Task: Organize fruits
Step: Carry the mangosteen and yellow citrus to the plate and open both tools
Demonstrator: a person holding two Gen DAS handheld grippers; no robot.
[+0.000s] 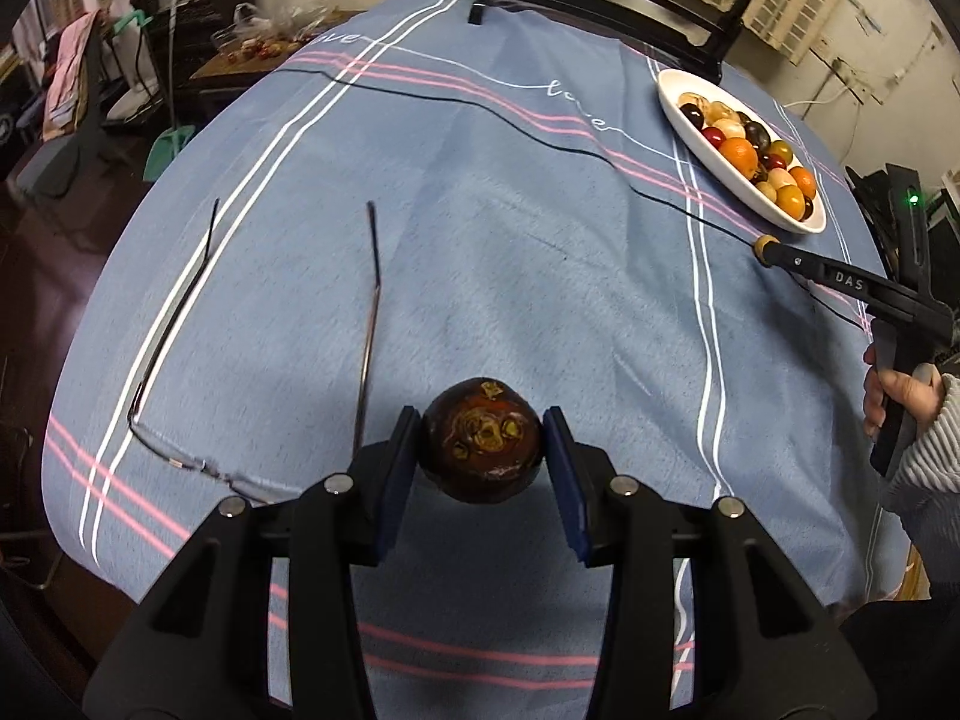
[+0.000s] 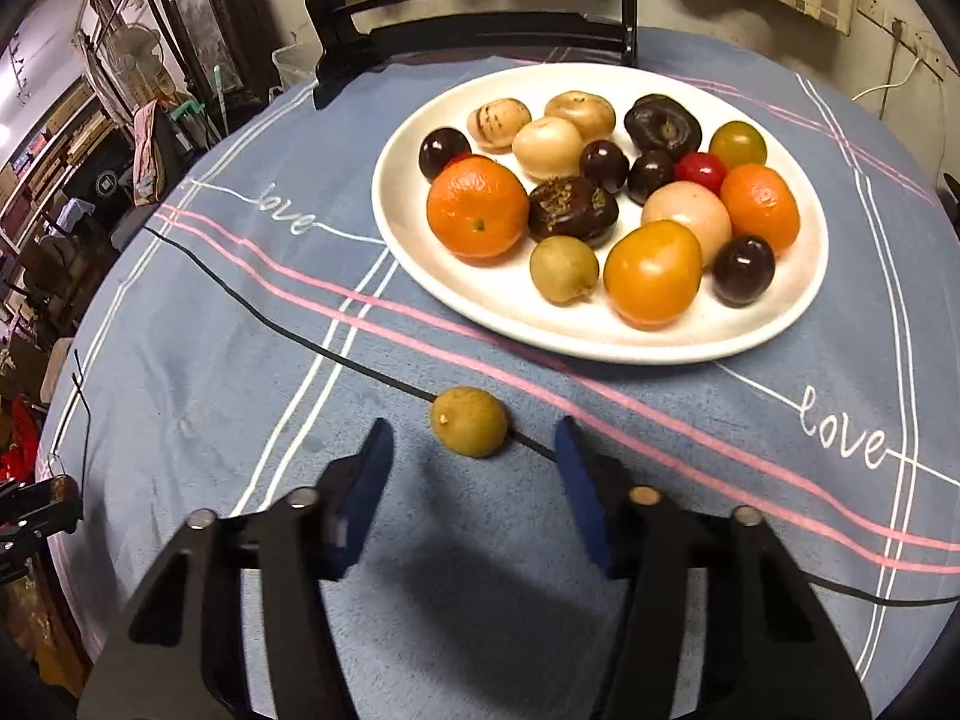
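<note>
My left gripper (image 1: 482, 420) is shut on a dark brown round fruit (image 1: 483, 456) and holds it above the blue striped tablecloth (image 1: 480, 240). A white plate (image 2: 420, 276) with several fruits, among them oranges, dark plums and pale ones, stands at the back of the right wrist view and at the far right of the left wrist view (image 1: 708, 141). A small yellow-green fruit (image 2: 469, 429) lies on the cloth in front of the plate. My right gripper (image 2: 474, 427) is open around it, and its blue pads stand clear of it on both sides.
A thin black cable (image 2: 270, 324) runs across the cloth and under the small fruit. A pair of eyeglasses (image 1: 198, 462) lies at the left. A black chair (image 2: 456, 12) stands behind the table. A hand (image 1: 900, 396) holds the right gripper's handle.
</note>
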